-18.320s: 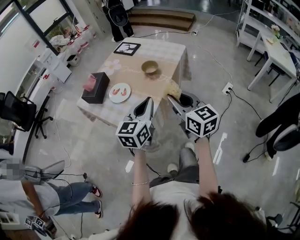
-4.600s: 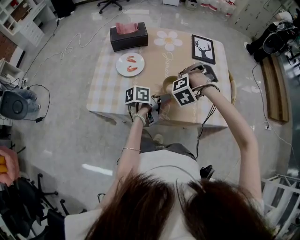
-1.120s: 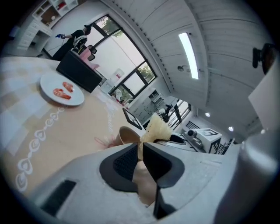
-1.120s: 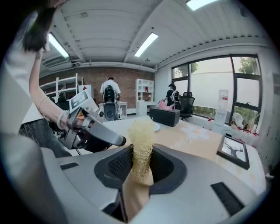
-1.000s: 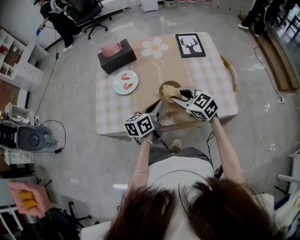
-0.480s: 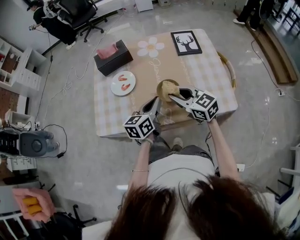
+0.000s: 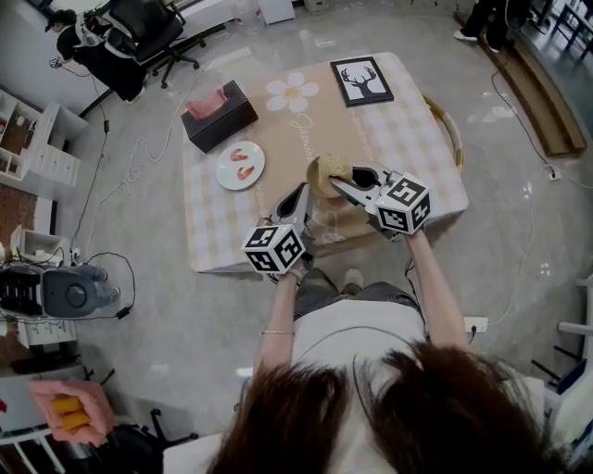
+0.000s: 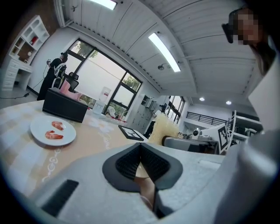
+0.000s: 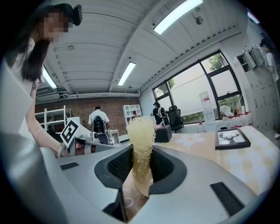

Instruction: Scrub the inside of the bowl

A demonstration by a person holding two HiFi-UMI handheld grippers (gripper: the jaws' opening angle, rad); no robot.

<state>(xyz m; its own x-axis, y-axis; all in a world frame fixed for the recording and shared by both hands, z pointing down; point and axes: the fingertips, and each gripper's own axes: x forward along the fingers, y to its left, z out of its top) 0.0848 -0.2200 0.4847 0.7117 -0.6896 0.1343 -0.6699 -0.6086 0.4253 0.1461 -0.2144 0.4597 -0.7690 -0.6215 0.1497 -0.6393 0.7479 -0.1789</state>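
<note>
Right hand-held gripper (image 7: 339, 182): its jaws are pinched tight on a pale yellow fibrous scrubber (image 9: 141, 135). The tuft sticks out past the tips.
Left hand-held gripper (image 7: 301, 192): its jaws are drawn in on the near-left rim of the bowl (image 7: 317, 178). Its own view shows the tan wall wedged between the pads.
Bowl: tan, near the front edge of the tabletop (image 7: 408, 139). It sits between the two gripper tips, with the left one on its rim and the right one reaching in from the right.
In the bowl: the scrubber lies over the inside. I cannot tell what is under it.
In the way: from above, the scrubber and the right jaws cover much of the bowl.
Plate (image 7: 231, 167): white, left of the bowl and apart from it, just beyond the left gripper.
On the plate: two pink shrimp (image 7: 242, 155).
Tissue box (image 7: 220, 118): black with a pink tissue poking up. It stands past the plate, toward the far left corner.
Flower print (image 7: 293, 93): on the cloth, between the tissue box and the picture.
Framed deer picture (image 7: 361, 80): lying flat at the far side, well apart from the bowl.
Floor around: cables trail across it, and an office chair (image 7: 139, 20) stands beyond the far left corner.
</note>
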